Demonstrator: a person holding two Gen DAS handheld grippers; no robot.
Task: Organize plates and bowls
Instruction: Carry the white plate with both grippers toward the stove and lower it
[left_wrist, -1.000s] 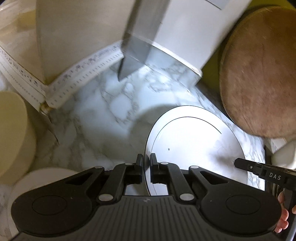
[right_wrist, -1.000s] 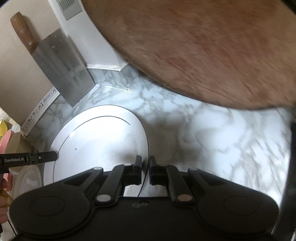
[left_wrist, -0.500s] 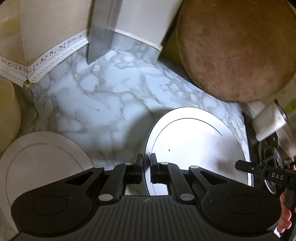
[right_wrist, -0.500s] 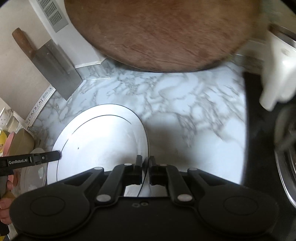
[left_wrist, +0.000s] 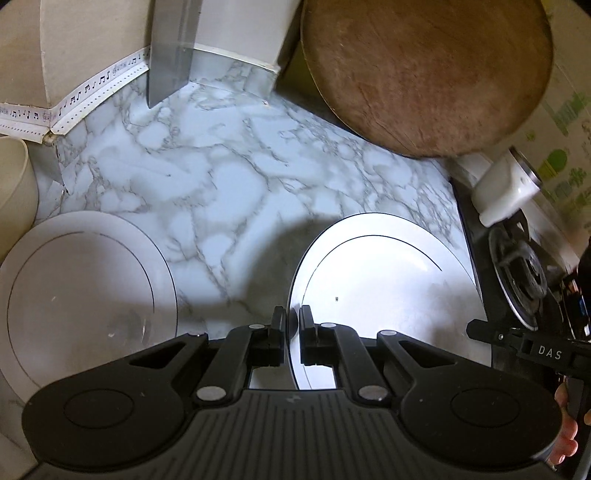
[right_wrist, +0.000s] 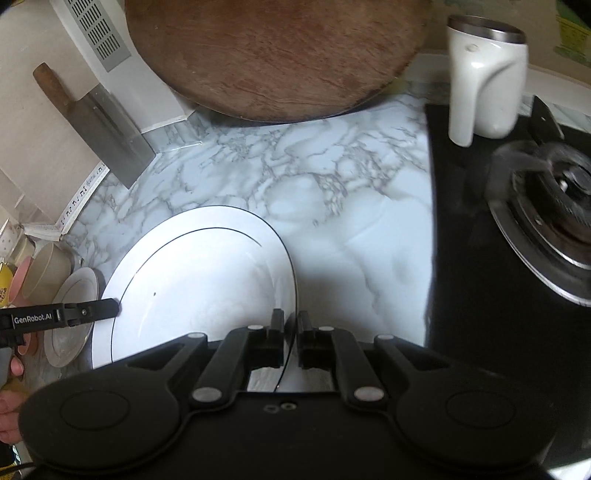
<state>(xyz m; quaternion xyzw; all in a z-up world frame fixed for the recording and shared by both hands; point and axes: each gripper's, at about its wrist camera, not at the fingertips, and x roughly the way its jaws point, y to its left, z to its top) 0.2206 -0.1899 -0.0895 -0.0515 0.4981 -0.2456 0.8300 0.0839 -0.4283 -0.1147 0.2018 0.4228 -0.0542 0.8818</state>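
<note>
Clamping opposite rims of one white plate (left_wrist: 384, 295), the left gripper (left_wrist: 293, 332) and right gripper (right_wrist: 290, 332) hold it over the marble counter (left_wrist: 207, 184). A second plate (left_wrist: 81, 295) lies on the counter to the left, well apart. Behind stand a wooden board (right_wrist: 280, 55) and a cleaver (right_wrist: 110, 136); a mug (right_wrist: 487, 74) sits on the black stove (right_wrist: 480, 277) at right.

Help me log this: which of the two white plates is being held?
The right-hand white plate, lit brightly: both the left gripper and right gripper clamp its rim. The shaded plate lies free on the counter.
</note>
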